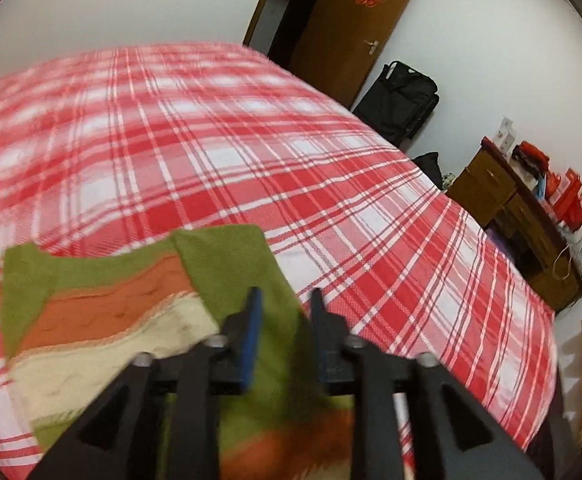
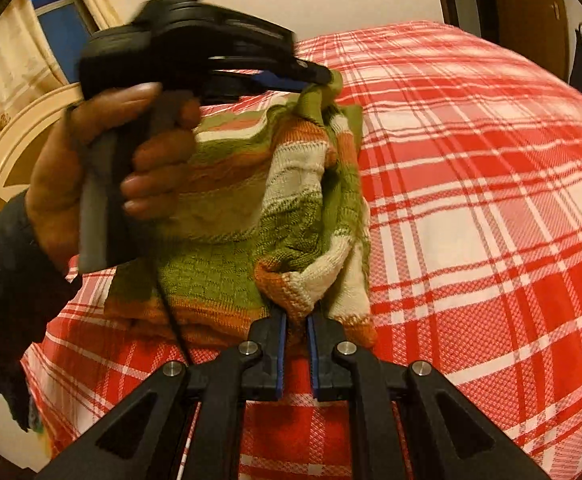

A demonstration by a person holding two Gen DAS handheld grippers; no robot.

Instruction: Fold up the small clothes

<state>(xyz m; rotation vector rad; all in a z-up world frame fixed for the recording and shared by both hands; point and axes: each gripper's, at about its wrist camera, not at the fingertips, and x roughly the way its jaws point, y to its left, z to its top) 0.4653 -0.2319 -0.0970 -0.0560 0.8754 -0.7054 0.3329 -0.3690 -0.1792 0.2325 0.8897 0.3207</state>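
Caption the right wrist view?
Right gripper clamps striped knit sweater on plaid bed.

Left gripper [image 2: 315,76] and hand [image 2: 103,176] smearing with motion blur in right wrist view, hiding sweater [image 2: 227,200] behind. Sweater's near part running under gripper body in left wrist view.

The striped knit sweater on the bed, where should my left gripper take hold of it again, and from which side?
Grip the free green edge of the sweater where it lies flat on the plaid bedspread. Come from above with the left gripper, one finger either side of that hem: its jaws are open over the green panel. The right gripper is pinching a bunched fold, so the opposite flat edge probably spreads it best.
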